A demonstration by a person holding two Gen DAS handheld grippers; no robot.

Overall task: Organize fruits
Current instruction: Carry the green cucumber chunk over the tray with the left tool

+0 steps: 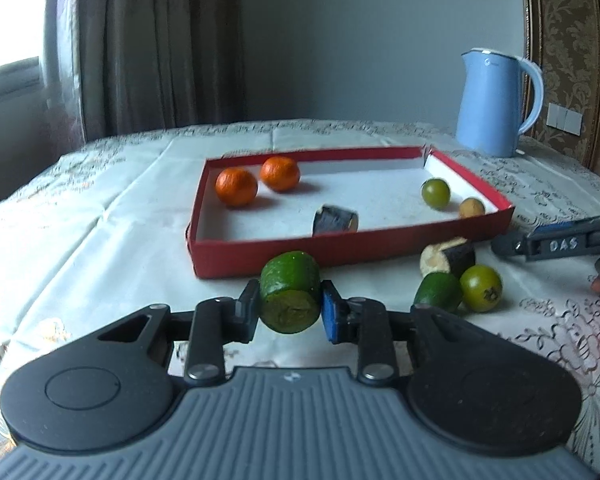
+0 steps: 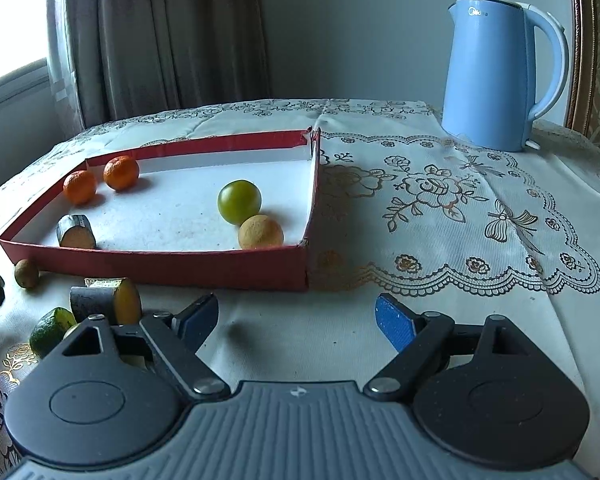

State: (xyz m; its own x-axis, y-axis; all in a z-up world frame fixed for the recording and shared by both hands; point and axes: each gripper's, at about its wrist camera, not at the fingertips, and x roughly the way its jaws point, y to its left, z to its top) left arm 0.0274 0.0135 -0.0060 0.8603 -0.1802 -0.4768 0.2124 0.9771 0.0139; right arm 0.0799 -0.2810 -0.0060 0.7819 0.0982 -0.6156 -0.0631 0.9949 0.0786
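The green cut fruit piece is clamped between the pads of the left tongs, held just short of the red tray and not yet over its rim. Inside the tray lie two oranges, a dark-skinned cut piece, a green round fruit and a tan round fruit. Left on the desk are another dark-skinned piece, a green wedge, a second green round fruit and a small brown fruit. The right tongs stand wide and empty. By this count the sorting is roughly half complete.
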